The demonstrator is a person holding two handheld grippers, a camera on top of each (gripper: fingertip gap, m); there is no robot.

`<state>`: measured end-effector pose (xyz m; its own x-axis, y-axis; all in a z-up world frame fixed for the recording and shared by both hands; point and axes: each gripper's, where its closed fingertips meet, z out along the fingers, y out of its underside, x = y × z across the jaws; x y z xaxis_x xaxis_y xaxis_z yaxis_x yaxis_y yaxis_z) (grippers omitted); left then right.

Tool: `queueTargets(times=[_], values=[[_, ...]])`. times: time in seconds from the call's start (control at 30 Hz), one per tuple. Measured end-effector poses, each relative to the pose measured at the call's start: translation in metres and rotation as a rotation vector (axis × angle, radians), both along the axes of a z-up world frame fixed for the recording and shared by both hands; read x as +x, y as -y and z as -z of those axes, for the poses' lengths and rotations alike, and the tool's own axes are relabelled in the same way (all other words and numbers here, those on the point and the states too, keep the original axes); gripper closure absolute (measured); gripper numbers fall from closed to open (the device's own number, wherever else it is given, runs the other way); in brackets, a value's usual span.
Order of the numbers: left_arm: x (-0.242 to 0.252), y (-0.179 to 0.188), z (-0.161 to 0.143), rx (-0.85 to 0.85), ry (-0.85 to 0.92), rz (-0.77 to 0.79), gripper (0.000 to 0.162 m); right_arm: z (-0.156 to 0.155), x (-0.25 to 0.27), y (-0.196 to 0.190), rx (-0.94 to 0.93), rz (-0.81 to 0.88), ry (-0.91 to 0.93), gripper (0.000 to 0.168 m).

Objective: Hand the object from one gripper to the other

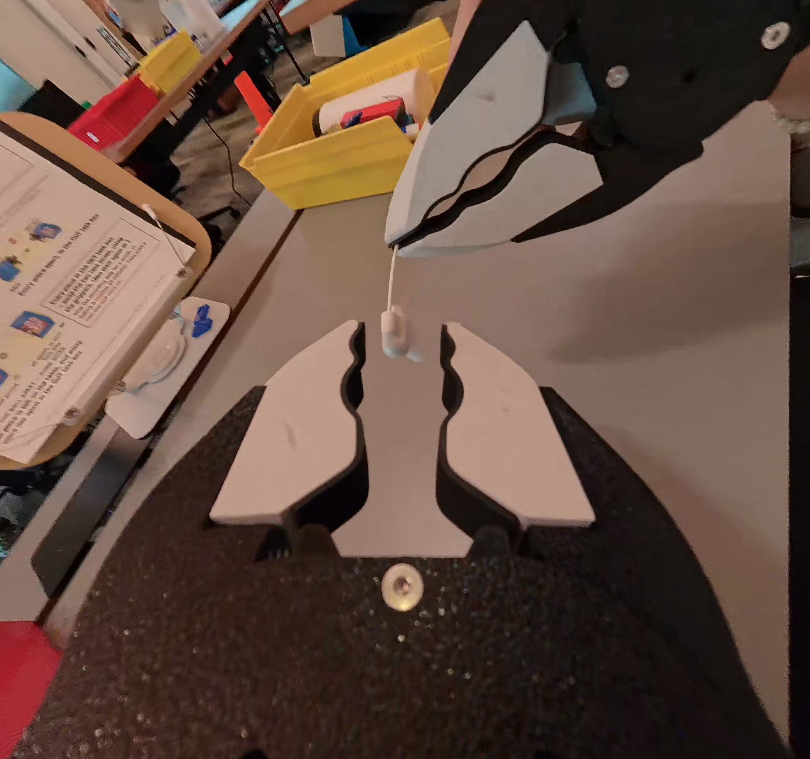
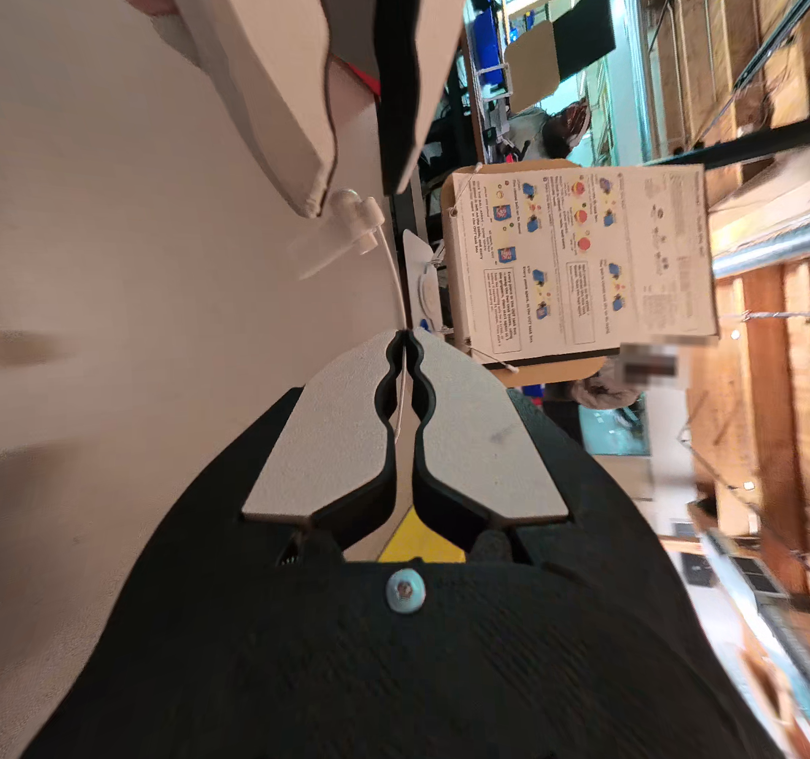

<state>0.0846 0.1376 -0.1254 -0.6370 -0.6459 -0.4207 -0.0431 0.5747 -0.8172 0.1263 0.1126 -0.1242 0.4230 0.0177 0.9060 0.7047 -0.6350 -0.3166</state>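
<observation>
Left tool (image 1: 402, 339), seen from its own camera, stands with its two pale fingers spread wide and nothing between them, apparently waiting to receive. Just beyond its tips, in line with the gap, hangs the object (image 1: 396, 335), a small white plastic piece on a thin white strand. That strand is pinched at the very tips of the right tool (image 1: 399, 246), which reaches down from up and to the right; holding it by the strand likely leaves the bulkier end free to be taken. Ahead and slightly left of the left tool a yellow bin (image 1: 326, 164) of oddments sits at the far end of the grey table (image 1: 613, 300); a printed instruction board (image 1: 74, 308) leans at the left. Nothing lies between the open fingers and the object.

From the right tool (image 2: 404, 335), whose view is rolled sideways, the jaws are clamped on the strand, which arcs forward to the object (image 2: 357, 223). The left tool (image 2: 357, 194), apart, comes in from above, one fingertip just beside the piece; contact cannot be told. The instruction board (image 2: 570, 265) stands beyond.
</observation>
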Motion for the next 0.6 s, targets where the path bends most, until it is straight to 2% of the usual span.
queueTargets(times=[0.17, 0.37, 0.47, 0.53, 0.57, 0.6], values=[[0.000, -0.003, 0.012, -0.061, -0.126, -0.008, 0.137, 0.001, -0.009, -0.004, -0.075, -0.031, 0.129, 0.168], [-0.008, 0.002, 0.024, -0.084, -0.226, 0.043, 0.149, 0.004, -0.017, -0.010, -0.103, -0.069, 0.164, 0.168], [-0.007, 0.001, 0.028, -0.085, -0.247, 0.050, 0.149, 0.005, -0.016, -0.011, -0.053, -0.082, 0.082, 0.168], [0.000, -0.002, 0.023, -0.154, -0.219, 0.032, 0.149, 0.008, -0.014, -0.010, 0.004, -0.083, -0.040, 0.166], [0.004, -0.005, 0.017, -0.216, -0.199, 0.018, 0.149, 0.007, -0.013, -0.010, 0.049, -0.086, -0.111, 0.162], [0.009, -0.010, 0.009, -0.289, -0.174, 0.004, 0.149, 0.002, -0.013, -0.010, 0.116, -0.100, -0.185, 0.150]])
